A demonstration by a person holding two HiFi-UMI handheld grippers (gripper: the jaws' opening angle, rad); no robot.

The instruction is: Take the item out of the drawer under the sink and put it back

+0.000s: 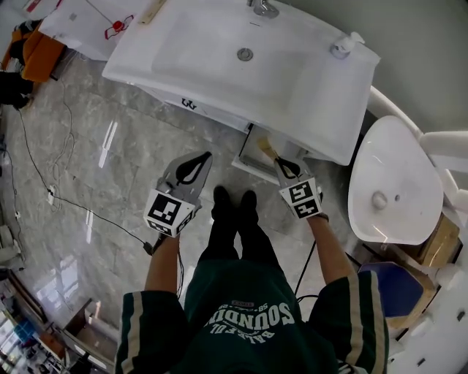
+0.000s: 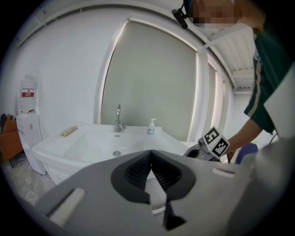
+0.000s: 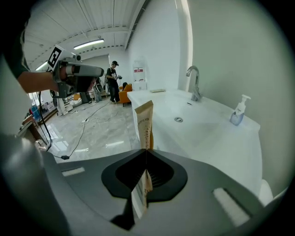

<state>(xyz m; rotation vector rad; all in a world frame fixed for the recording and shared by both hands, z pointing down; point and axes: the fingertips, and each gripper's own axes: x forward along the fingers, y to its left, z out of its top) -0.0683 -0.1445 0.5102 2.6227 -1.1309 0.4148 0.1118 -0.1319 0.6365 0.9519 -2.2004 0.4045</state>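
My right gripper [image 1: 277,162] is shut on a flat tan tube [image 3: 144,123], which stands up between its jaws in the right gripper view. In the head view the tan tube [image 1: 266,148] pokes out over the open drawer [image 1: 255,146] under the white sink [image 1: 241,55]. My left gripper [image 1: 205,157] hangs over the floor left of the drawer, its jaws together with nothing between them. From the left gripper view [image 2: 150,152] the sink [image 2: 101,143] lies ahead, and the right gripper [image 2: 209,145] shows at the right.
A white toilet [image 1: 391,179] stands right of the sink. A soap bottle [image 1: 344,45] sits on the sink's right corner, the tap [image 1: 263,7] at its back. Cables [image 1: 66,146] run over the marble floor at left. The person's shoes [image 1: 234,201] are just before the drawer.
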